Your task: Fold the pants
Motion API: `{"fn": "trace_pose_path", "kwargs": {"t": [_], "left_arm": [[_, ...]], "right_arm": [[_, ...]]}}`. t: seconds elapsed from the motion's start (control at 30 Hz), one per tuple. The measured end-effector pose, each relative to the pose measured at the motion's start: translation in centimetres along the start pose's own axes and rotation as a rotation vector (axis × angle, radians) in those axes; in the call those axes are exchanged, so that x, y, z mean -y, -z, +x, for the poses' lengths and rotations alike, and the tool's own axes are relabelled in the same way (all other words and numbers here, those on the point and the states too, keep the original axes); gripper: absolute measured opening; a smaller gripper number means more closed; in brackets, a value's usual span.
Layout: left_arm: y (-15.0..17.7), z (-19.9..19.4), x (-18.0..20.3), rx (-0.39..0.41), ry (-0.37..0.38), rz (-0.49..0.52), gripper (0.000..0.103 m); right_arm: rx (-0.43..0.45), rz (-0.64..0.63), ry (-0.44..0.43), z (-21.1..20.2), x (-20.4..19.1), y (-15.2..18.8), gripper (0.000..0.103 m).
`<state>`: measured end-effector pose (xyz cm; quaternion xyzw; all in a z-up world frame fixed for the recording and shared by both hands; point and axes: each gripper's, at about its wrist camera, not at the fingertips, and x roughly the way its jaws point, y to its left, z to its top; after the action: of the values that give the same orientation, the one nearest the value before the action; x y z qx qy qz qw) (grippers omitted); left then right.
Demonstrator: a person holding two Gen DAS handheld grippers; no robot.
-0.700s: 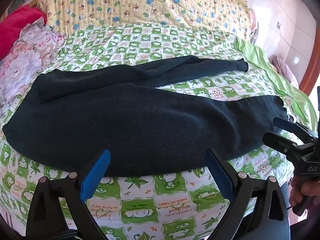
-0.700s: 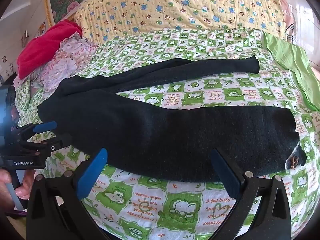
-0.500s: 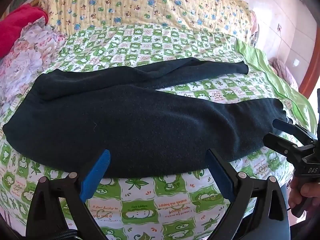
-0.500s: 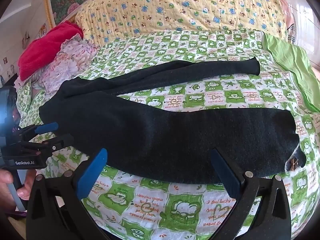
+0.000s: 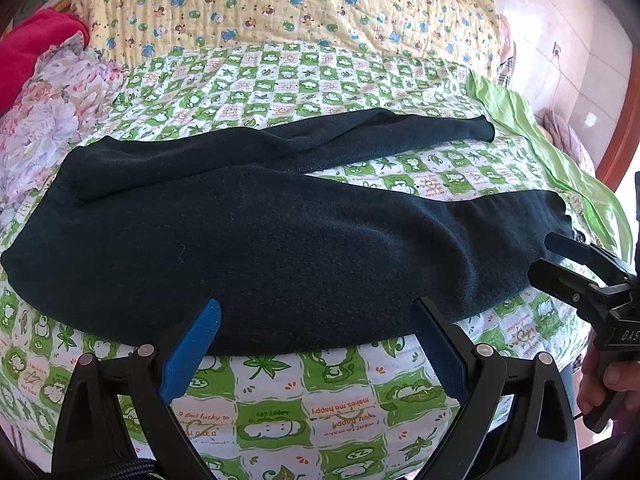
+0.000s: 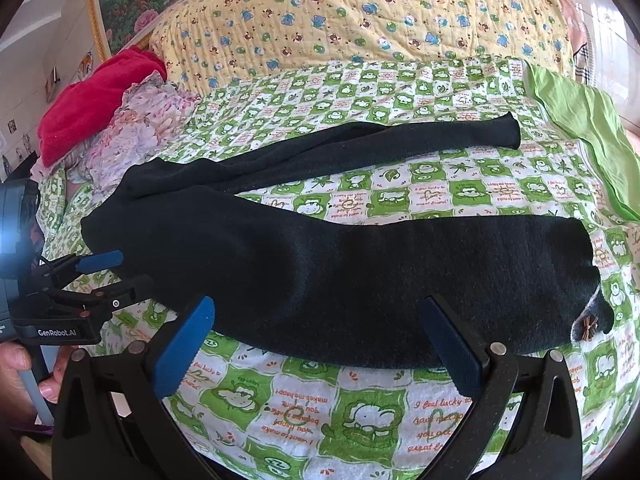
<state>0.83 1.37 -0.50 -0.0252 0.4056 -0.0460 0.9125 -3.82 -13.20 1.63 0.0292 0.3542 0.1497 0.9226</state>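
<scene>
Nearby, red blanket (image 6: 96, 100) flanks black pants (image 5: 280, 240); left tongs (image 5: 316, 340) and right tongs (image 6: 316, 340) gape.

dark pants (image 5: 280, 240) lie flat across the bed, waist left, legs splayed rightward, the far leg thinner.

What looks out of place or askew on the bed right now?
The black pants lie with legs splayed apart, the far leg angled away and rumpled. A small brown-and-white trim pokes out at the near leg's end. Otherwise nothing stands out; both grippers are open.
</scene>
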Motion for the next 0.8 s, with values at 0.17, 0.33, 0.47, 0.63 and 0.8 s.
{"fn": "trace_pose_path", "kwargs": {"t": [0.17,0.33,0.47,0.63,0.8], "left_arm": [[-0.3,0.3,0.1,-0.008,0.003,0.000,0.096],[-0.5,0.8,0.2,-0.021,0.010,0.003,0.096],[-1.0,1.1,0.4,-0.024,0.020,0.003,0.096],[-2.3,1.7,0.8,-0.019,0.032,0.012,0.096],[-3.9,2.6,1.2,-0.012,0.042,0.031,0.096]], "right_arm": [[-0.040,-0.022,0.038,0.3,0.2,0.0,0.103],[-0.046,-0.021,0.046,0.4,0.4,0.0,0.103],[-0.032,-0.019,0.043,0.2,0.5,-0.2,0.103],[-0.042,-0.009,0.041,0.4,0.9,-1.0,0.103],[-0.047,-0.013,0.052,0.7,1.9,-2.1,0.103]]}}
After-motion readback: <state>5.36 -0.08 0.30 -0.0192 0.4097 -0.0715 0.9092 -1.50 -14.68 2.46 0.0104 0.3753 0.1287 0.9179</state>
